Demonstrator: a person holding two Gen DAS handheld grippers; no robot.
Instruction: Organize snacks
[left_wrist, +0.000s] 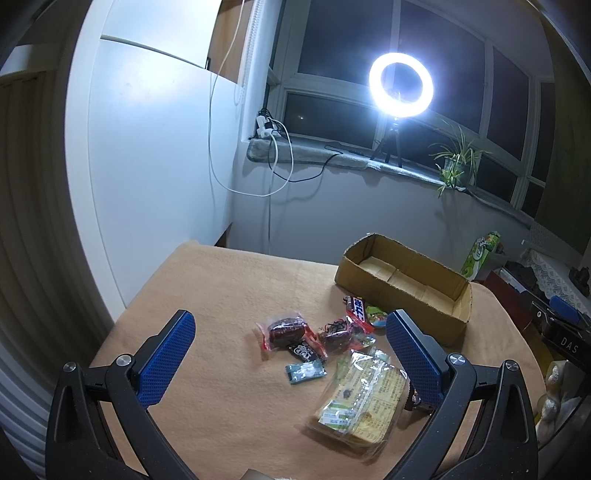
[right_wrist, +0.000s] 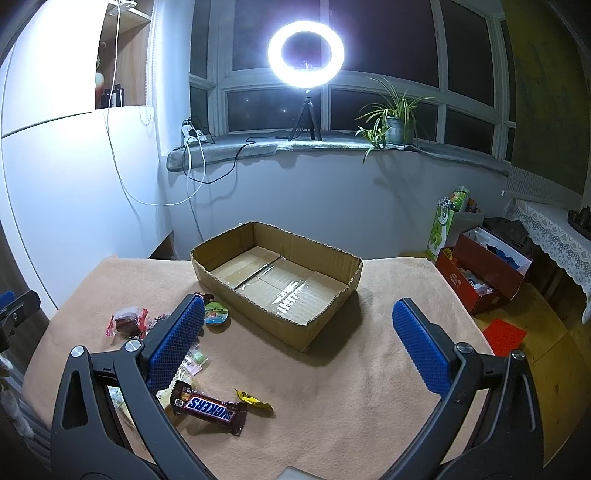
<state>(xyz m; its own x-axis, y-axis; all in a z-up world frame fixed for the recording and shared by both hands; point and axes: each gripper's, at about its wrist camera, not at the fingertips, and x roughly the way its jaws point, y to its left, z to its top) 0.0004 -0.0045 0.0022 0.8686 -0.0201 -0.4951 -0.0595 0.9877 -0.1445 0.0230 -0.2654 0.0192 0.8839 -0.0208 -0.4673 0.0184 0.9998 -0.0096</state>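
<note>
Two handheld tools hover over a surface covered in tan cloth, each with its blue-padded jaws spread wide and holding nothing. An empty cardboard box sits straight ahead of the right tool and ahead and to the right of the left tool.

The snacks lie loose on the cloth. Just below and left of the right tool's opening is a Snickers bar, its long axis running left to right and tilted slightly down to the right, with a small yellow wrapper beside it.

Between the left tool's fingers lie two red packets, a small teal packet and, nearer its right finger, a large clear bag of crackers.

The right tool appears nearer both the Snickers bar and the box, so it likely suits that pick.
</note>
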